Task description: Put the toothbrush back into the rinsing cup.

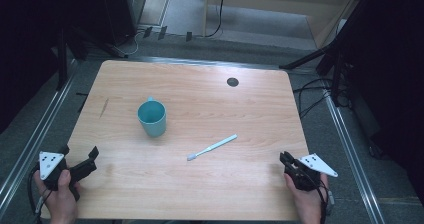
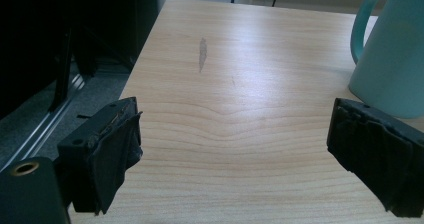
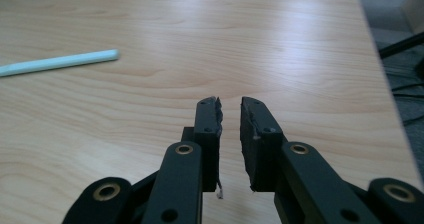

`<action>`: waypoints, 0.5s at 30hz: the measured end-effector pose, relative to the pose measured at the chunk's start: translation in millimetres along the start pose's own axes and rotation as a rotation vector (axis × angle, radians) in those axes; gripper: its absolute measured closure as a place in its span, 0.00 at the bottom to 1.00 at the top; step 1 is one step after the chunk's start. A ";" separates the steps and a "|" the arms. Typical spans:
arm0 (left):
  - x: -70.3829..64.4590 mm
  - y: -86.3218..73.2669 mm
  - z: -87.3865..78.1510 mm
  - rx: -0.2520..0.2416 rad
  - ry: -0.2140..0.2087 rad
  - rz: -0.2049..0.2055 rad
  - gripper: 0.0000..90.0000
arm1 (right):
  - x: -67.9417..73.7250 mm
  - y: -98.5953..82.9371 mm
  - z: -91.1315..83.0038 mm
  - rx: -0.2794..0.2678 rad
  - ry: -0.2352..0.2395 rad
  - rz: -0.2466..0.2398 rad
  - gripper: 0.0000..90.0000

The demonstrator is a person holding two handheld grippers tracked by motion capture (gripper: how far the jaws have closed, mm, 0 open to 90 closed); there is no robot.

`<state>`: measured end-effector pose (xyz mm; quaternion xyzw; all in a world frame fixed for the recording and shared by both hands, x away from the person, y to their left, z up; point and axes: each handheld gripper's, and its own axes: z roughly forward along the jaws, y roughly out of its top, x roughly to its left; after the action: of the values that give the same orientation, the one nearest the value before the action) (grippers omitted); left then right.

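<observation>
A teal mug [image 1: 152,118] stands upright left of the table's middle, its handle toward the far side. A pale blue toothbrush [image 1: 212,147] lies flat to its right, with the bristle end toward me. At the near left corner a hand holds my left gripper [image 1: 80,154], wide open and holding nothing. In the left gripper view the mug [image 2: 395,54] stands just beyond the right jaw of my left gripper [image 2: 235,129]. My right gripper [image 1: 286,158] rests at the near right edge, jaws nearly together on nothing. In the right gripper view the toothbrush handle [image 3: 60,61] lies ahead and left of my right gripper [image 3: 230,106].
The wooden table [image 1: 200,84] has a dark cable hole [image 1: 232,82] near its far edge and a dark streak [image 1: 104,107] at the left. Black stand legs and cables [image 1: 320,59] lie on the floor beyond the right side.
</observation>
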<state>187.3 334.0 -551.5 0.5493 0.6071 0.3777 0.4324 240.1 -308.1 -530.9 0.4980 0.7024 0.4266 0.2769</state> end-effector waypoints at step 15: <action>0.1 -0.1 -0.4 -0.002 -0.001 0.002 0.08 | 58.4 25.4 13.7 0.075 0.152 -0.145 0.94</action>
<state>186.9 334.0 -551.5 0.5495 0.6061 0.3786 0.4330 242.5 -245.5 -513.2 0.4222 0.7711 0.4151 0.2343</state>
